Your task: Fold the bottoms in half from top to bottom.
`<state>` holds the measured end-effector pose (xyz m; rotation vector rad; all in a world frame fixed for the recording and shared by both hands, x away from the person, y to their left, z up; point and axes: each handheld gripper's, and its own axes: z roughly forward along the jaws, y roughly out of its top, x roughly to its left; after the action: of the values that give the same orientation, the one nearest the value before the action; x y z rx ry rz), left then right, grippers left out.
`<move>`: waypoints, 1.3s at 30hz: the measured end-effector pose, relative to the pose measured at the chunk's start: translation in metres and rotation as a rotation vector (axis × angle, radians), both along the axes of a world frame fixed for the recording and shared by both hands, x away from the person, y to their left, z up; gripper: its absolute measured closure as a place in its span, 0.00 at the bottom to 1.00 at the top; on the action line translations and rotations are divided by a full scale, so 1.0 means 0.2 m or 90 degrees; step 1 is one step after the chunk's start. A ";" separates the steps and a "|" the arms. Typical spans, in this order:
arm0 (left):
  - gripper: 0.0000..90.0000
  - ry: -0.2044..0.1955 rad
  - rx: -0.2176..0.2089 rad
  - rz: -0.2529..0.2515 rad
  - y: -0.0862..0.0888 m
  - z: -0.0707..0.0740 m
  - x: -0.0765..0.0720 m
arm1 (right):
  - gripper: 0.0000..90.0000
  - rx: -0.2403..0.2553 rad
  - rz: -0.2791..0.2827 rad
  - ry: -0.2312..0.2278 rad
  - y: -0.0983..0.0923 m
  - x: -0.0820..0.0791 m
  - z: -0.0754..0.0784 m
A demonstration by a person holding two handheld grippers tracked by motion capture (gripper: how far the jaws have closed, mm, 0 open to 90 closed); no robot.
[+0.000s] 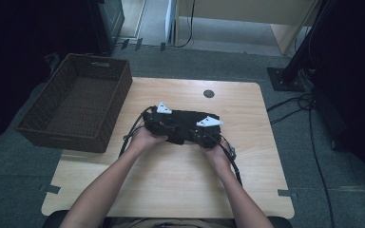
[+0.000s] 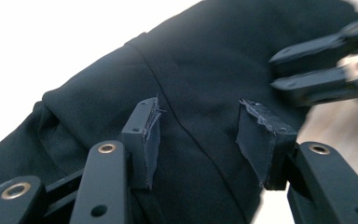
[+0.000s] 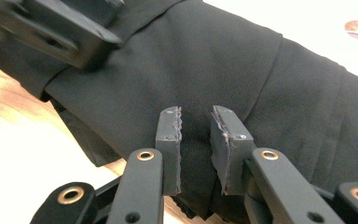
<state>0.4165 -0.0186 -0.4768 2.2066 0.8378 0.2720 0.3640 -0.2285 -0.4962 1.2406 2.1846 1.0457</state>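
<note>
Jaws of the left gripper (image 2: 198,135) spread, right gripper (image 3: 196,149) pinching black cloth (image 3: 223,70) (unlabelled).

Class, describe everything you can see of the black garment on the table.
The black garment is a folded bundle of smooth, matte woven cloth with stitched seams and layered edges, lying flat near the middle of the wooden table. The left tongs stand open over it, cloth between the pads but unpressed. The right tongs are nearly closed on a narrow ridge of its cloth. The wicker basket sits apart, to its left.
</note>
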 end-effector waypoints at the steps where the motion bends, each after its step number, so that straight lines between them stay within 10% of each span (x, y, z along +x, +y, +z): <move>1: 0.56 -0.007 -0.001 0.003 0.00 -0.01 0.00 | 0.82 -0.001 0.002 0.000 0.00 0.00 0.00; 11: 0.98 -0.033 -0.021 0.025 0.08 0.00 -0.02 | 0.85 -0.021 0.004 -0.018 0.01 -0.01 -0.01; 25: 0.99 -0.017 -0.038 0.083 0.37 0.03 -0.01 | 0.89 -0.024 0.005 -0.015 -0.01 -0.01 -0.01; 39: 0.75 0.027 -0.064 0.038 0.31 0.11 0.03 | 0.84 0.029 0.007 -0.005 -0.02 -0.01 0.07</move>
<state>0.4217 0.0443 -0.4557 2.1028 0.9220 0.2090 0.3628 -0.2326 -0.4818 1.2439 2.1753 1.1074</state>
